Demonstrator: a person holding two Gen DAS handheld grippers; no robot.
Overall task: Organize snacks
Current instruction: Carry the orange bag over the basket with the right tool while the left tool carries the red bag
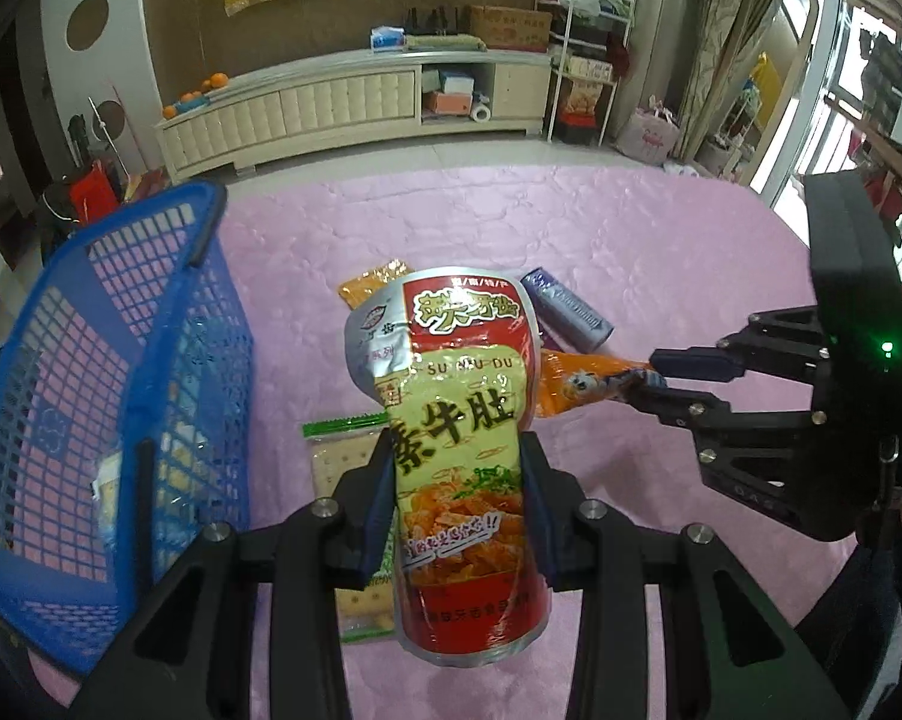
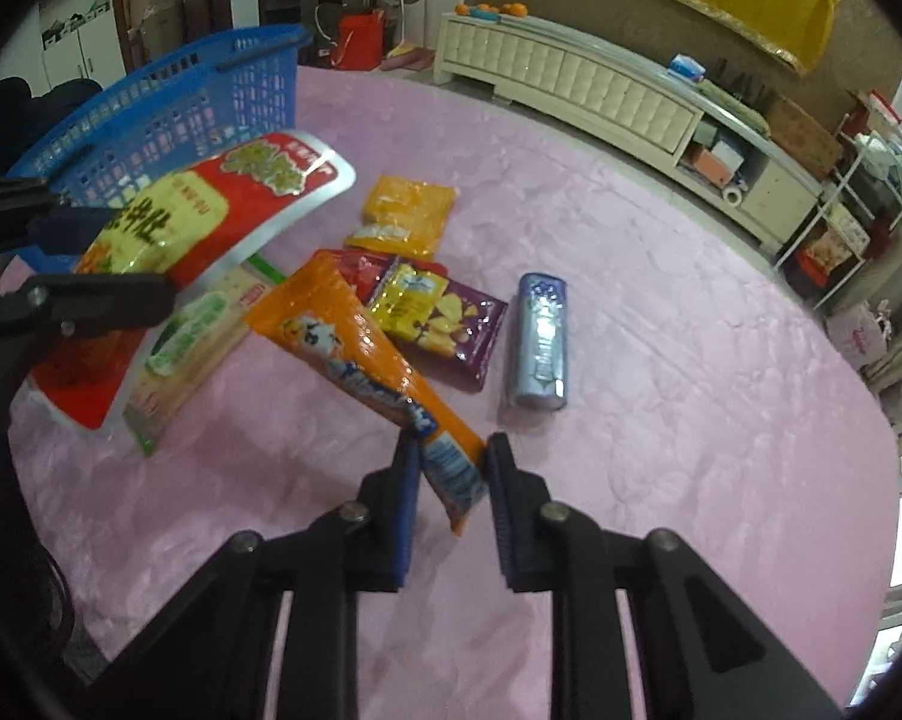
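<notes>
My left gripper [image 1: 460,480] is clamped on the large red and yellow snack pouch with silver edges [image 1: 457,420], its blue pads pressing the pouch's narrowed middle from both sides. The pouch hangs above the pink quilted desk cover [image 1: 631,240], just right of the blue plastic mesh basket [image 1: 114,372], which stands at the desk's left edge with a few packets visible through its wall.

My right gripper [image 2: 451,474] is closed on the lower end of the long orange snack packet with a cartoon print [image 2: 354,336]; the packet slants up and away from the jaws, its far end over the other snacks.

On the cover I see a clear cracker packet with green trim [image 2: 192,348] lying partly under the held pouch, a flat orange-yellow sachet [image 2: 408,216] further back, a purple and yellow chip bag [image 2: 451,318] overlapping a small red packet [image 2: 360,270], and a silver-blue foil tube [image 2: 544,342] lying alone to the right, apart from the rest.
</notes>
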